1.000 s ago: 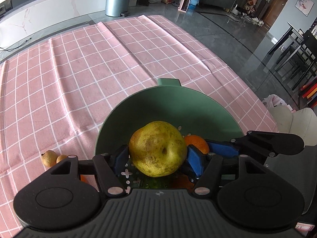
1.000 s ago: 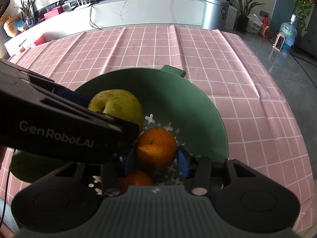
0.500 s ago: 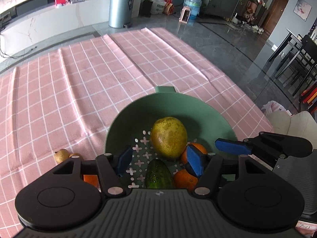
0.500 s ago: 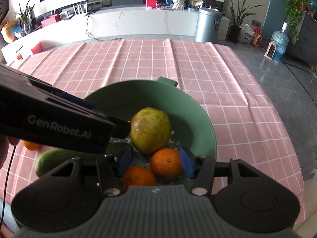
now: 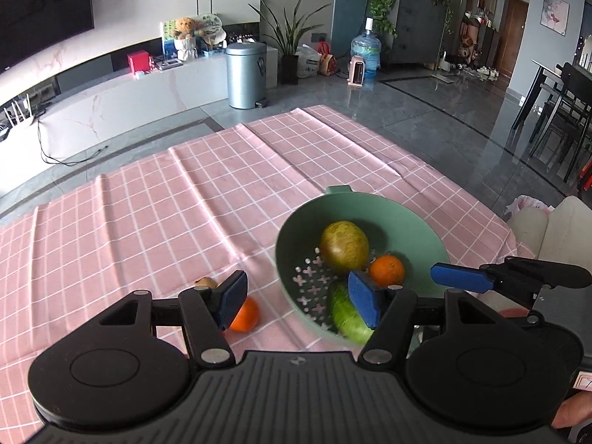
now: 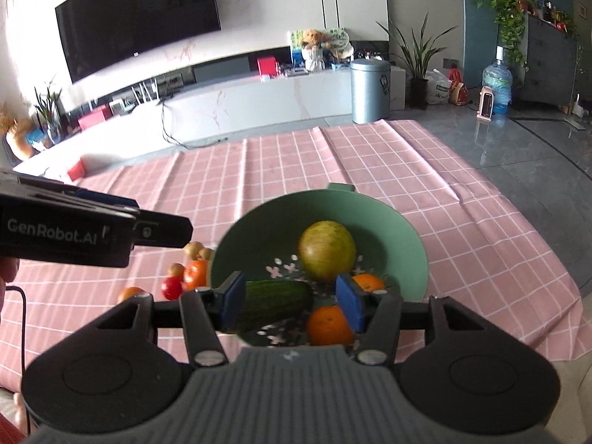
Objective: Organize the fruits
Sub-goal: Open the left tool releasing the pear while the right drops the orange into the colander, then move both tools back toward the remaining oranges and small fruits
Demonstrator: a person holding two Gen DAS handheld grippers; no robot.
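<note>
A green colander bowl point(image 5: 429, 244) point(image 6: 410, 236) on the pink checked cloth holds a yellow-green pear point(image 5: 344, 246) point(image 6: 327, 251), a cucumber point(image 5: 344, 314) point(image 6: 275, 303) and two oranges point(image 6: 329, 327) point(image 6: 368, 281). My left gripper point(image 5: 298, 301) is open and empty, raised near the bowl's left rim. My right gripper point(image 6: 290, 303) is open and empty above the bowl's near side. One blue-padded finger point(image 5: 458, 278) of the right gripper shows at the bowl's right edge.
Loose on the cloth left of the bowl lie an orange point(image 5: 244, 314) point(image 6: 129, 292), a red tomato point(image 6: 172, 288), an orange-red fruit point(image 6: 196, 272) and small brown fruits point(image 6: 194, 249) point(image 5: 205, 282). The table edge runs close behind the bowl on the right.
The left gripper let go of the pear and the right let go of an orange, both into the bowl. Both grippers have pulled back and up from it.
</note>
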